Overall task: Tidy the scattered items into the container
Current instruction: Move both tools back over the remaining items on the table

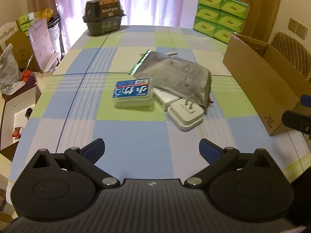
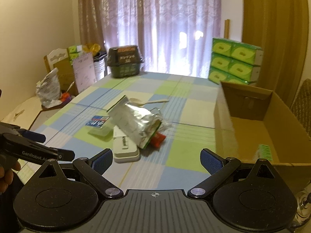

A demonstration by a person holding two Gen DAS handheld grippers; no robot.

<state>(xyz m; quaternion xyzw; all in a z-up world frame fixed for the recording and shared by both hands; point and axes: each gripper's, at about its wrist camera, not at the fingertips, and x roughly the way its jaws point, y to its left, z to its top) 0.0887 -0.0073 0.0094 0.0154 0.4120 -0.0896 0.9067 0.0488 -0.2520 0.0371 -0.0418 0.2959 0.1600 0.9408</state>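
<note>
A crumpled silver foil bag [image 1: 175,77] [image 2: 136,122] lies mid-table, resting partly on a white power adapter [image 1: 184,114] [image 2: 125,147]. Beside them sits a clear plastic box with a blue label [image 1: 132,93] [image 2: 99,125]. A small red packet [image 2: 158,138] pokes out from under the bag, and a white plastic spoon [image 2: 147,102] lies behind it. The open cardboard box [image 1: 262,85] [image 2: 252,128] stands at the right. My left gripper [image 1: 151,149] is open above the near table edge, short of the items. My right gripper [image 2: 156,160] is open too, with nothing between its fingers.
A dark green basket with a lid [image 1: 104,15] [image 2: 124,62] and stacked green tissue packs [image 1: 221,17] [image 2: 235,62] stand at the table's far end. Boxes, bags and a chair [image 1: 15,58] crowd the left side. A person's hand [image 2: 5,174] holds the left gripper.
</note>
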